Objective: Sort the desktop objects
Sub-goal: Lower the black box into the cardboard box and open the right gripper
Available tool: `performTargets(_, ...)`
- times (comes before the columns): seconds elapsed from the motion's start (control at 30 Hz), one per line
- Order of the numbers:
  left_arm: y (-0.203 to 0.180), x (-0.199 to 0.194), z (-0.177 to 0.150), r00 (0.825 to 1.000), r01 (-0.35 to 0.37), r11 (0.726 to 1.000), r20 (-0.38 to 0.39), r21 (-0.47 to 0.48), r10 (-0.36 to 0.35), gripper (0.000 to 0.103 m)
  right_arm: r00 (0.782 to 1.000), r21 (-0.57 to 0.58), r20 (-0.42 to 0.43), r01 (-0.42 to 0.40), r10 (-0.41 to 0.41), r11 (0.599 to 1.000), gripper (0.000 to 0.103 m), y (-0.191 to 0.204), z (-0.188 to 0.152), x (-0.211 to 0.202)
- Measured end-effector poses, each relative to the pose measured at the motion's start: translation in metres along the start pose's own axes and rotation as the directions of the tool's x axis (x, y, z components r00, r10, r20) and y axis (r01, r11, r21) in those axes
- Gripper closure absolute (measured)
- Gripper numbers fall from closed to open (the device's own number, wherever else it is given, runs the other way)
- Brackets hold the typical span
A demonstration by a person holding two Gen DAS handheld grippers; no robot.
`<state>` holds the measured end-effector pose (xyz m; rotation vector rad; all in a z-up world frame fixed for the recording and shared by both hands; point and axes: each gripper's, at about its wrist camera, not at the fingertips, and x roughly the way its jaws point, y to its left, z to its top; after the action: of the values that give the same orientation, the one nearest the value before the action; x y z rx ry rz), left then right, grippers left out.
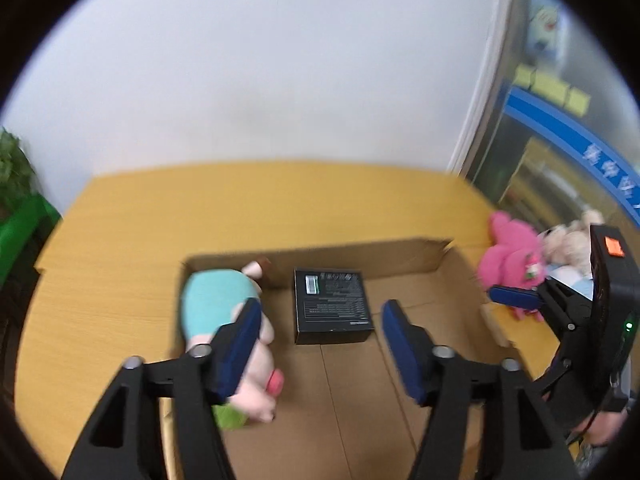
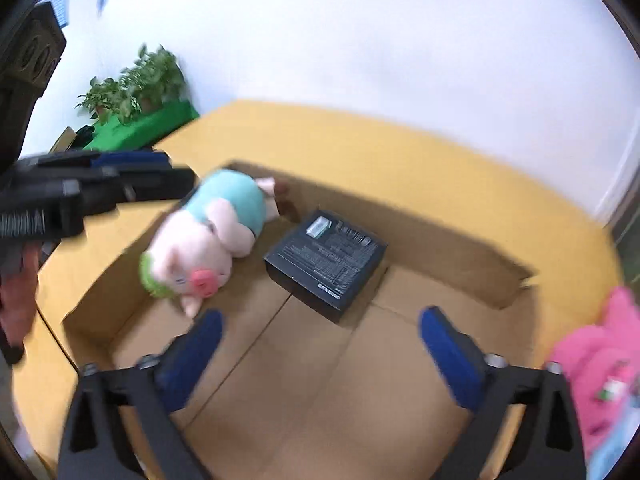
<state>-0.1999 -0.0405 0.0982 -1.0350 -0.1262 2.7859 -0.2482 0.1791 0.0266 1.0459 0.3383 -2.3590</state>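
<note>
From the left wrist camera, a shallow cardboard box (image 1: 404, 258) sits on a yellow wooden table (image 1: 120, 240), filling the middle and lower part of the frame. The left gripper (image 1: 320, 316) reaches in from the bottom edge, its two blue-padded fingers (image 1: 400, 344) spread wide with nothing between them. Behind the left finger, at lower left of centre, a plush pig (image 1: 218, 304) in a pale blue top lies inside the box against its left wall. A flat black box with white printed text (image 1: 331, 304) lies on the box floor at the centre of the frame, just beside the pig. At the right edge, a bright pink plush toy (image 1: 512, 260) rests on the table outside the box, with a cream-coloured plush (image 1: 568, 244) touching it. The right gripper (image 1: 516, 296) enters from the right edge, next to the pink toy; I cannot tell from this view how its jaws stand.

From the right wrist camera, the right gripper (image 2: 320, 330) rises from the bottom edge over the cardboard box (image 2: 460, 256), jaws spread apart and empty. The plush pig (image 2: 208, 240) lies left of centre, the black box (image 2: 326, 260) at centre. The pink plush toy (image 2: 596, 356) shows at lower right. The left gripper (image 2: 160, 176) pokes in from the left edge above the pig. Potted green plants (image 2: 136, 84) stand at upper left.
</note>
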Motion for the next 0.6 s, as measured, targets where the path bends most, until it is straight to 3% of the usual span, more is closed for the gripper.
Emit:
performTargets(0.07,0.001,-0.044,-0.011,0.996,-0.011,1.000,0.086,0.007,0.010,0.023,0.998,0.002,0.044,0.037,-0.037,0.999,0.000,0.010,-0.011,-0.035)
performTargets(0.17,-0.001,-0.073,-0.034,0.991,-0.038,0.999,0.128,0.027,0.034,0.022,0.998,0.114,0.064,-0.005,-0.002,0.993,0.000,0.013,-0.037,-0.065)
performTargets(0.23,0.003,-0.066,-0.057,0.996,-0.039,0.998,0.084,0.048,0.035,0.022,0.997,0.147,0.073,-0.007,-0.004,0.989,0.000,0.019,-0.061,-0.076)
performTargets(0.3,0.009,-0.049,-0.087,0.999,-0.048,0.998,0.010,0.049,0.048,0.022,0.997,0.171,0.053,0.048,-0.057,0.984,0.000,0.022,-0.085,-0.072)
performTargets(0.43,0.019,-0.019,-0.137,0.999,-0.013,0.998,-0.045,0.058,0.015,0.022,0.998,0.312,-0.043,0.059,-0.048,0.948,0.000,0.004,-0.128,-0.049)
performTargets(0.6,0.039,0.016,-0.163,0.990,-0.040,0.999,-0.138,-0.006,0.039,0.023,0.996,0.349,-0.087,0.065,-0.036,0.935,0.000,-0.002,-0.155,-0.031)
